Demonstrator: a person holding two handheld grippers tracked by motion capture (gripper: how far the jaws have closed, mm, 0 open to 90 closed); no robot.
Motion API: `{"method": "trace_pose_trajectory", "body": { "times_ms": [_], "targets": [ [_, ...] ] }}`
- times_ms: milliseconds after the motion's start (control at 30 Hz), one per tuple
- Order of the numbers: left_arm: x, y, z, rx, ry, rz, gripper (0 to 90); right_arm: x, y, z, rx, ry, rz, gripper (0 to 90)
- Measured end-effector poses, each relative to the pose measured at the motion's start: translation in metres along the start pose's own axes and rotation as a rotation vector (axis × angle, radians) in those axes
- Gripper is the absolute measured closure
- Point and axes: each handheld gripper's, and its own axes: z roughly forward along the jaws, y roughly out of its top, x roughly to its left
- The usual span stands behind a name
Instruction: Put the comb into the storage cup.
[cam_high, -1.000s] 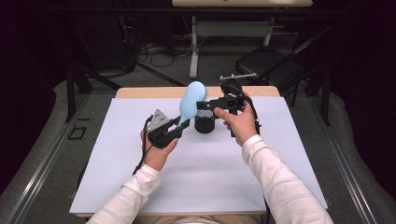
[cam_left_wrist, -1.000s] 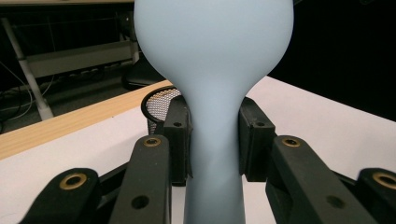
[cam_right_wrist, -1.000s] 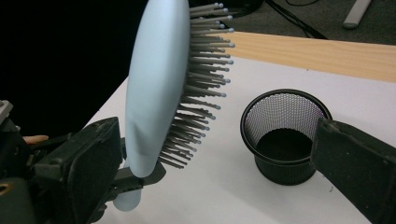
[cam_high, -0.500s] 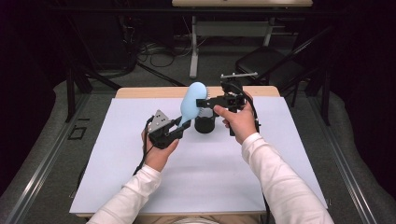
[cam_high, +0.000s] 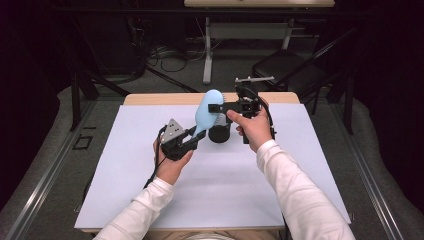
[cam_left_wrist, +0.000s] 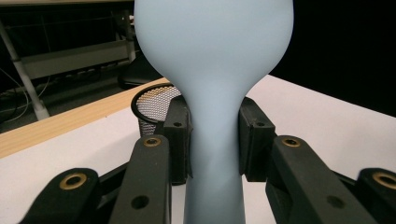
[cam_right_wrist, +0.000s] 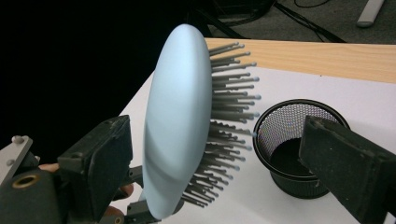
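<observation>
Left gripper (cam_high: 196, 135) points up and forward, its fingers (cam_left_wrist: 175, 140) clamped. Right gripper (cam_high: 216, 108) reaches leftward above it, fingers (cam_right_wrist: 100, 163) spread wide, having just been closing.

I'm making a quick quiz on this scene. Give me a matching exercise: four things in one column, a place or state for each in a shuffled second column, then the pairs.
1. hairbrush
2. mesh cup
3. left gripper
4. right gripper

A. black, standing upright on the white table
B. jaws clamped on a pale blue handle
C. pale blue, raised above the table
D. jaws apart on either side of the brush head, just been closing

Pairs: 1-C, 2-A, 3-B, 4-D
</observation>
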Motion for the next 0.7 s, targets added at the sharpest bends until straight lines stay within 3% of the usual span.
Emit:
{"method": "trace_pose_trajectory", "body": {
  "times_ms": [700],
  "targets": [
    [-0.011,-0.004,0.006,0.023,-0.027,0.024,69.3,-0.008,0.001,0.006,0.019,0.023,0.034,14.9]
  ]
}}
